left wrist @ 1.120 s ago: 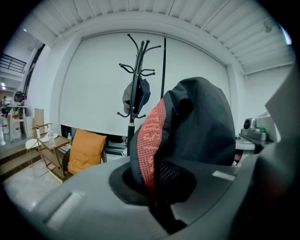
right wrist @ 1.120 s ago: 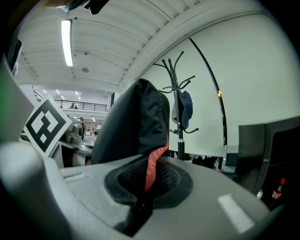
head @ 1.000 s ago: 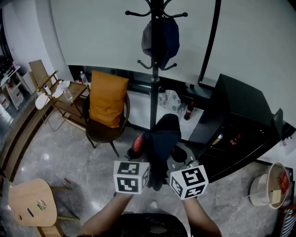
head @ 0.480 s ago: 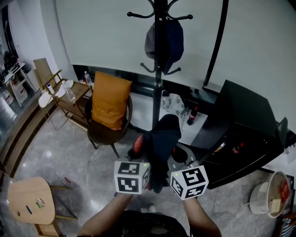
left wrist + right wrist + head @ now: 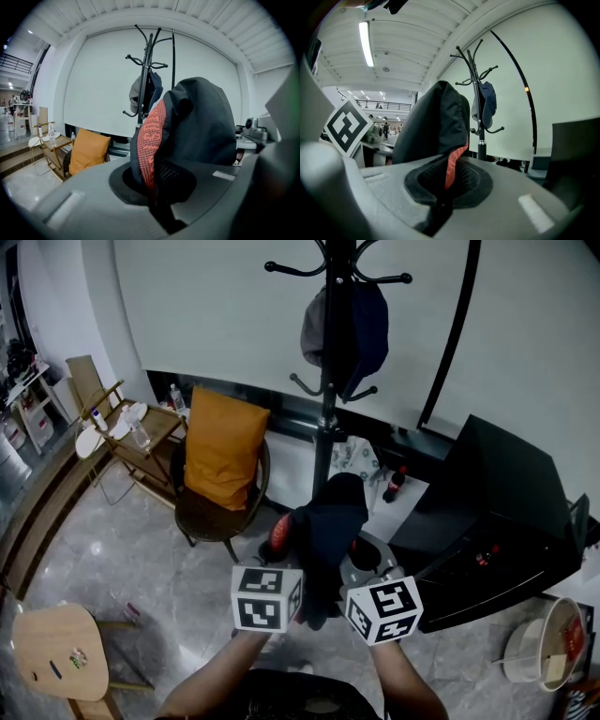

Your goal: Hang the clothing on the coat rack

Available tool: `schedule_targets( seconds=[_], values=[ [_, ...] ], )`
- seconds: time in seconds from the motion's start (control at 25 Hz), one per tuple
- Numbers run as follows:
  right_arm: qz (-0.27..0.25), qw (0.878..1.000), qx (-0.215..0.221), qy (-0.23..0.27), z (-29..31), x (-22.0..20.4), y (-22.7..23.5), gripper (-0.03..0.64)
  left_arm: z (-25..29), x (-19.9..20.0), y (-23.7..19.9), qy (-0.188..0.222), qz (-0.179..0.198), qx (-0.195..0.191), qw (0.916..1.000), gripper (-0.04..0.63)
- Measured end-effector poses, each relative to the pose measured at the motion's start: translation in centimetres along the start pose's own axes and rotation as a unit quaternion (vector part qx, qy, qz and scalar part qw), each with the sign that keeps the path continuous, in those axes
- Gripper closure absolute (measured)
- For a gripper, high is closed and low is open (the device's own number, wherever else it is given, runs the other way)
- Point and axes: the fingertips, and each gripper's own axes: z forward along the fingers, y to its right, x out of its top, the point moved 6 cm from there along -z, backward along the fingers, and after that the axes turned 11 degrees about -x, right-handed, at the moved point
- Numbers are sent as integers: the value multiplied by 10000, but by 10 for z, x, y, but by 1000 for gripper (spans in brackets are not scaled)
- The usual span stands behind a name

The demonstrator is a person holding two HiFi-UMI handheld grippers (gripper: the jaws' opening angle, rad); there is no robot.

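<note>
A dark garment with a red mesh lining bunches up between my two grippers. My left gripper is shut on its lower edge, and so is my right gripper. Their marker cubes sit side by side low in the head view. The black coat rack stands ahead, beyond the garment, its pole and hooks also showing in the left gripper view and the right gripper view. A grey and navy cap hangs on its middle hooks. The upper hooks are bare.
A round chair with an orange cushion stands left of the rack, and a wooden side table with bottles is beyond it. A wooden stool is at lower left. A black cabinet, a curved black pole and a white bucket are on the right.
The rack, chair and cabinet have slid lower and to the right in the head view as the view shifts. Both grippers keep hold of the garment in the same place.
</note>
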Motion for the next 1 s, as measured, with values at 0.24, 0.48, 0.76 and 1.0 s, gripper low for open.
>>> schedule_targets(
  seconds=[0.24, 0.48, 0.76, 1.0],
  values=[
    [-8, 10000, -69, -51, 32, 4, 9, 595, 23, 10, -23, -20, -43, -34, 10000, 580],
    [5, 9998, -195, -93, 60, 7, 15, 595, 43, 18, -46, -35, -85, -88, 9999, 580],
    [41, 9985, -520, -143, 86, 12, 27, 594, 68, 29, -70, -89, -77, -265, 9996, 580],
    [48, 9966, -800, -172, 106, 16, 33, 594, 84, 36, -91, -81, -96, -405, 9991, 580]
  ],
)
